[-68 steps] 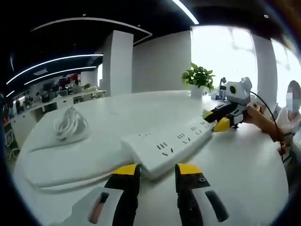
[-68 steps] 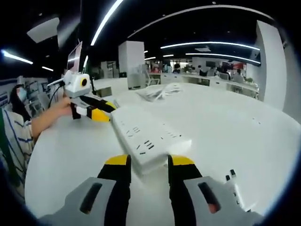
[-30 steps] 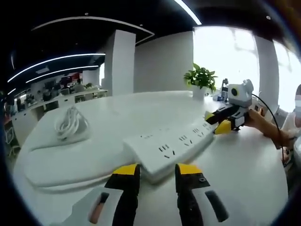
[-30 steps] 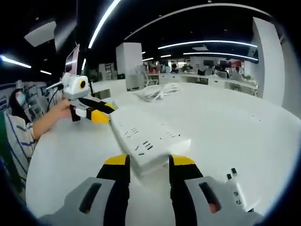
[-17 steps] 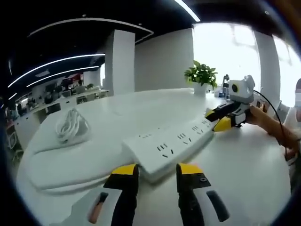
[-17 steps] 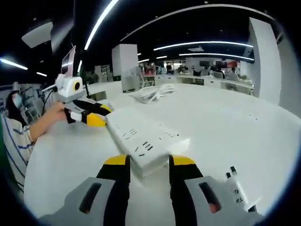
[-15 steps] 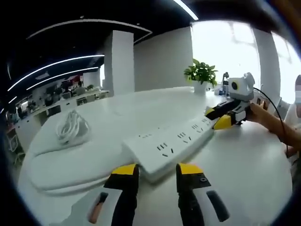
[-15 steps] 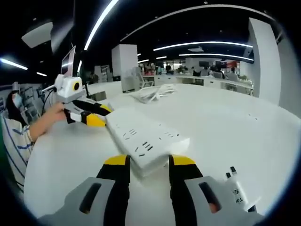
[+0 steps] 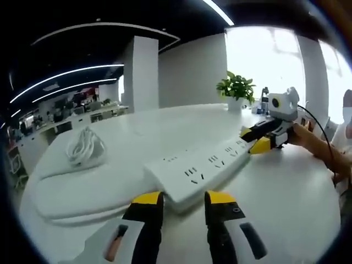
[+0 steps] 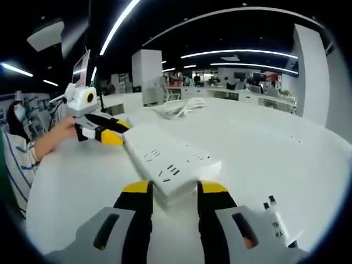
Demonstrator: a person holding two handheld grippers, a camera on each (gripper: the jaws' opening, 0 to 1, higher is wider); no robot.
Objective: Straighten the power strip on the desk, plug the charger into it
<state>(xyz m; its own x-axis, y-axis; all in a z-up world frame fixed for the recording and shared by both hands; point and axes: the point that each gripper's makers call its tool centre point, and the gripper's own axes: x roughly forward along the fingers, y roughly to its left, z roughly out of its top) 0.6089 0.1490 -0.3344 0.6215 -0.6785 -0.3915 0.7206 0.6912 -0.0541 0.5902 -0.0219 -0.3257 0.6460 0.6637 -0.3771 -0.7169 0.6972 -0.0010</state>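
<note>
A long white power strip [image 9: 198, 168] lies across the white desk [image 9: 286, 192], sockets facing up. My left gripper [image 9: 184, 199] is shut on its near end, with the yellow-tipped jaws pressed to both sides. My right gripper [image 9: 257, 138] holds the far end. In the right gripper view the same power strip [image 10: 165, 157] runs away from my right gripper [image 10: 173, 190], which clamps this end, while my left gripper [image 10: 110, 132] grips the other end. The charger with its coiled white cable [image 9: 83, 148] rests on a raised white pad at the left; the charger's cable [image 10: 181, 107] lies beyond the strip.
A potted plant [image 9: 236, 89] stands at the desk's far edge. The person's forearm [image 9: 319, 151] reaches in from the right, and a hand and striped sleeve [image 10: 33, 151] show at the left. An office with more desks lies behind.
Both grippers keep their hold on the strip's ends. The strip has turned only slightly, and both views have shifted a little with the hands.
</note>
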